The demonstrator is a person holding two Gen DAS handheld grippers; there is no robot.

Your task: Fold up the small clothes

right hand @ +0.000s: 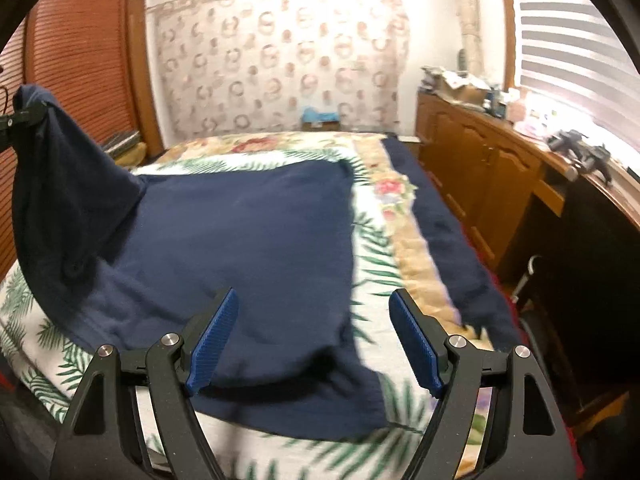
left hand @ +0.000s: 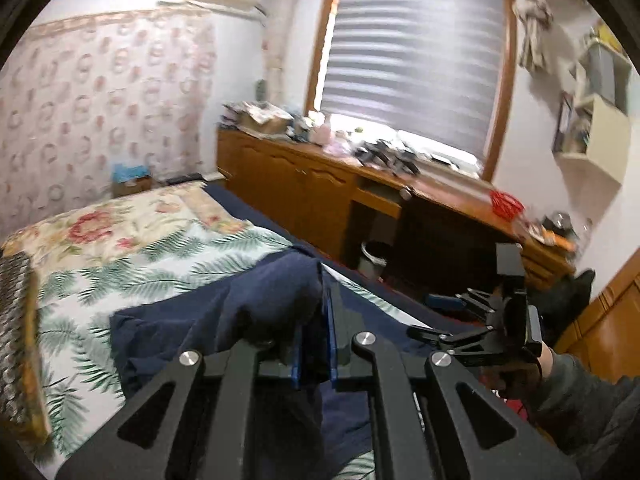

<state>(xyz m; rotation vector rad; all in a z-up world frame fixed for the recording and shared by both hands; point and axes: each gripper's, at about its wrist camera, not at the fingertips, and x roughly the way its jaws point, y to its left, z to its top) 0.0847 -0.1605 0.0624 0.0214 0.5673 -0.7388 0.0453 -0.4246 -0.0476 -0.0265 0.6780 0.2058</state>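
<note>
Left tool (left hand: 316, 344) clamps a lifted corner of the navy garment (right hand: 248, 240); right tool (right hand: 314, 340) gapes wide, holding nothing, above the bed (right hand: 376, 264).

Item: we list one navy garment (right hand: 248, 232), plain soft cloth, mostly spread flat on the bed (right hand: 384, 276). Its left corner is lifted into a hanging peak; its near edge lies loosely rumpled.

A dark navy cloth garment (right hand: 248, 240) lies spread on the palm-leaf and floral patterned bedspread (right hand: 380, 264). The right gripper (right hand: 314, 340) hovers above its near edge, blue ribbed pads (right hand: 212, 340) wide apart. At far left, the left gripper (right hand: 16, 120) lifts one corner.
</note>
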